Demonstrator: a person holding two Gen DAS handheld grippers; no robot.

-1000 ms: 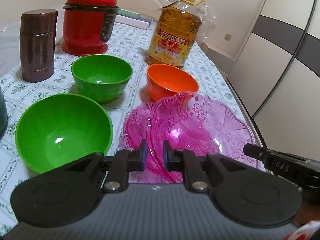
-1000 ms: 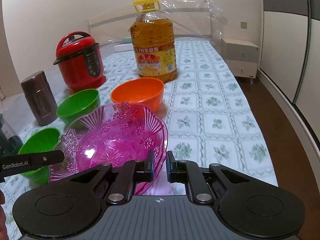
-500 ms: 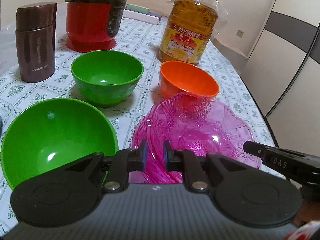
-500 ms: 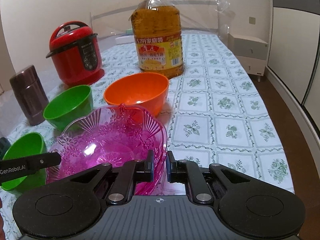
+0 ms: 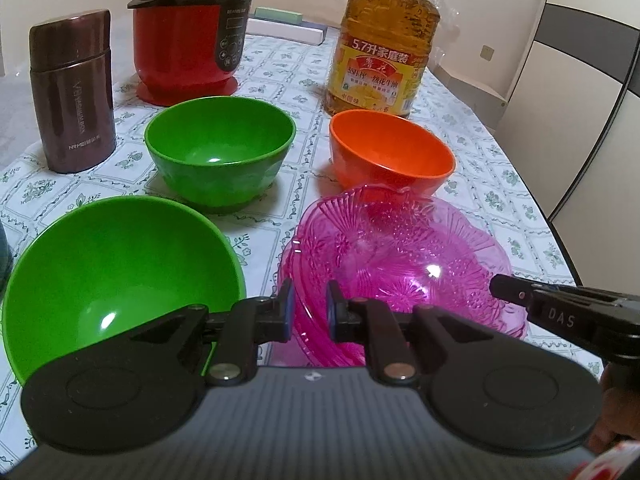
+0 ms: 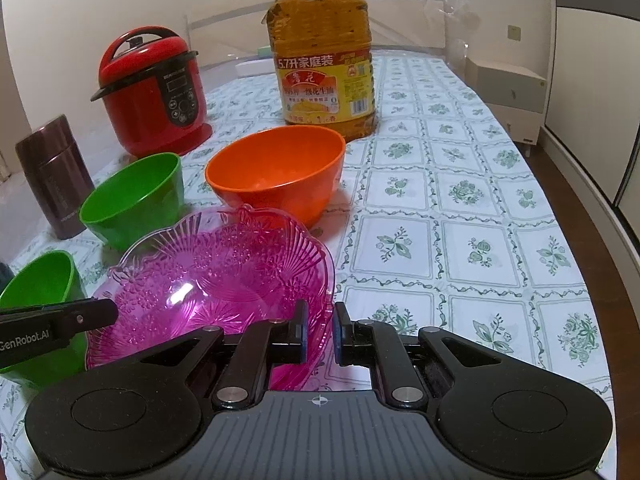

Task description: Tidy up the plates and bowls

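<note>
Two pink plates (image 5: pixel 400 264) lay seemingly nested near the counter's (image 6: pixel 460 240) front edge, each claw (left claw (image 5: pixel 307 309), right claw (image 6: pixel 320 330)) clamped on a rim; three bowls (orange bowl (image 6: pixel 276 172), green bowl (image 5: pixel 220 156), larger green bowl (image 5: pixel 116 276)) sat unstacked.

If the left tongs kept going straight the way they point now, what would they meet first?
The left tongs already straddle the near rim of the translucent pink plastic plate, so its patterned inner wall comes first. Beyond that, probably the orange plastic bowl, though depth is unclear.
</note>
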